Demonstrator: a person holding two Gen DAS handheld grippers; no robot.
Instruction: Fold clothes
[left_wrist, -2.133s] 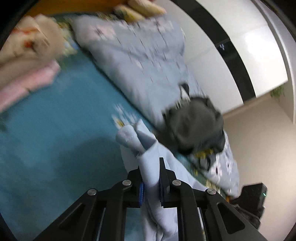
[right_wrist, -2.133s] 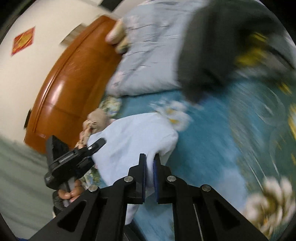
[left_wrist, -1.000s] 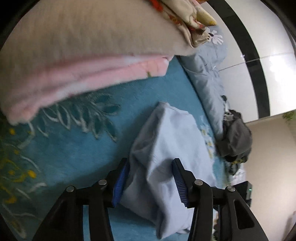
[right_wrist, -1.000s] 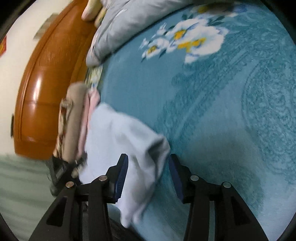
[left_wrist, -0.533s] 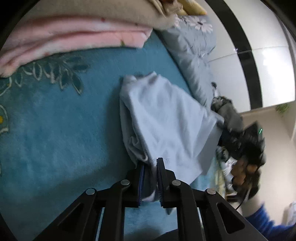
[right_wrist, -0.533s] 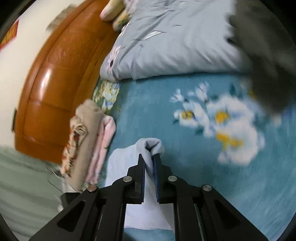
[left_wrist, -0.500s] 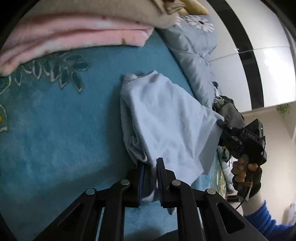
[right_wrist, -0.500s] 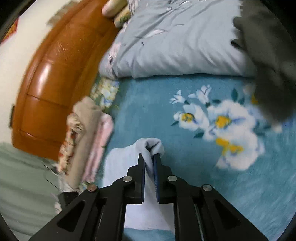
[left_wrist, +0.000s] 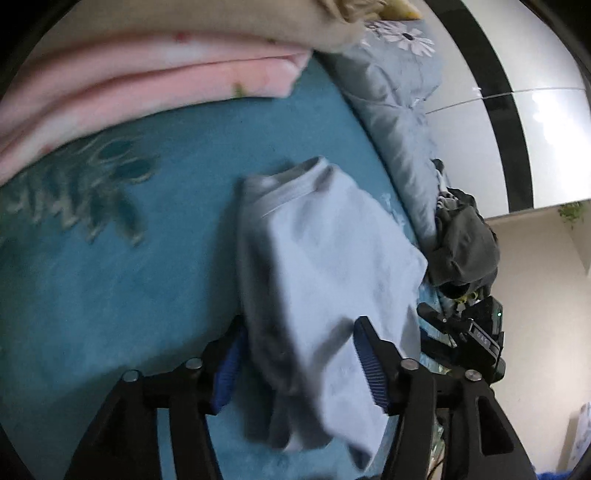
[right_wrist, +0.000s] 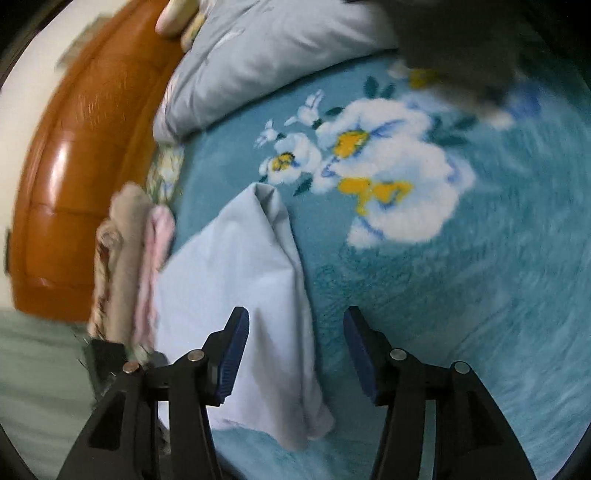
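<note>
Garment: light blue garment (left_wrist: 332, 266) lay folded into a compact, layered bundle on the teal floral blanket (right_wrist: 461, 295) of the bed, collar end toward the folded pile.
Left hand-held gripper: left hand-held gripper (left_wrist: 295, 362) jaws opening, spread to either side of the bundle's near end, cloth between the blue pads but not pinched.
Right hand-held gripper: right hand-held gripper (right_wrist: 295, 354) jaws opening too, straddling the bundle's right-hand folded edge without pressing on it.
Done: pink and beige folded pile (left_wrist: 147, 70) stacked near the bed's head edge, just beside the blue bundle; judged finished.
In hand: release of the blue garment, apparently its last fold laid down; edges a little uneven.
Left: dark grey garment (left_wrist: 465, 243) heaped unfolded by the pale duvet (left_wrist: 399, 96) along the far edge; likely next.
</note>
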